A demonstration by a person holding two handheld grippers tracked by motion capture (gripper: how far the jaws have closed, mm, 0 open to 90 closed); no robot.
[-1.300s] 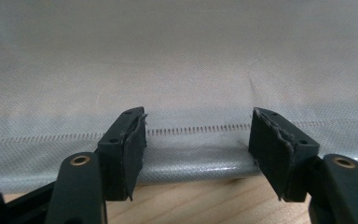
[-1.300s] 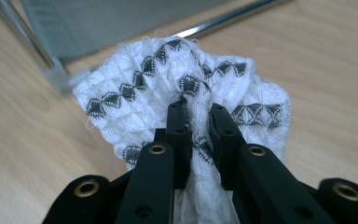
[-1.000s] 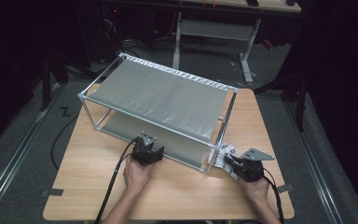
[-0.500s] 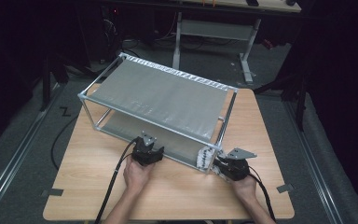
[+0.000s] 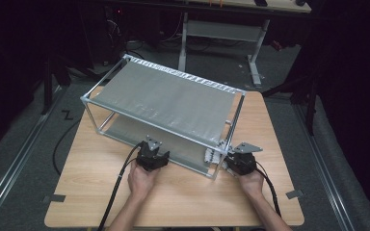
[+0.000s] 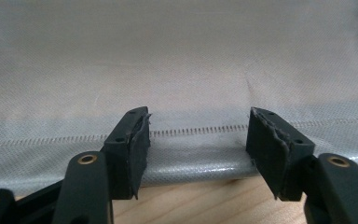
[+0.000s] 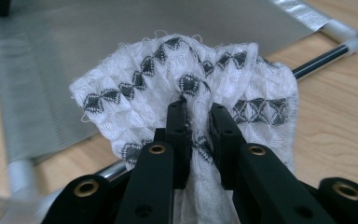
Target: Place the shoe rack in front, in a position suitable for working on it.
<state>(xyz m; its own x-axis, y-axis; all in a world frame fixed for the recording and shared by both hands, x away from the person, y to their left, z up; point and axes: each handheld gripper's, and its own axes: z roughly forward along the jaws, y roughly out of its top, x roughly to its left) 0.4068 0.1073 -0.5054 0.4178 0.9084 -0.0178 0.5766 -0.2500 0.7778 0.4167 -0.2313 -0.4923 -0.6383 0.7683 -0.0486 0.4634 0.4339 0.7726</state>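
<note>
- The white cloth (image 7: 186, 84) with its dark diamond pattern is bunched up and pinched in the right tongs (image 7: 198, 123), whose jaws stand narrow with the fabric squeezed between them.
- It sits at the near right corner of the metal rack (image 5: 164, 103), just beside the corner post and low by the rack's lower tier (image 7: 42, 56).
- The left tongs (image 6: 198, 135) stand wide, holding nothing, at the front hem of that grey mesh tier (image 6: 177, 60), jaws to either side of the rolled edge.
- The rack stands on the wooden desk (image 5: 183, 202), and both hands come in from the desk's near edge.
- Risk, as I judge it: the grip takes only a fold of the cloth, so loose waffle weave could snag on the corner post or frame rod (image 7: 324, 56) and pull free.
- The open left tongs could also push the rack askew if they close off the hem.
</note>
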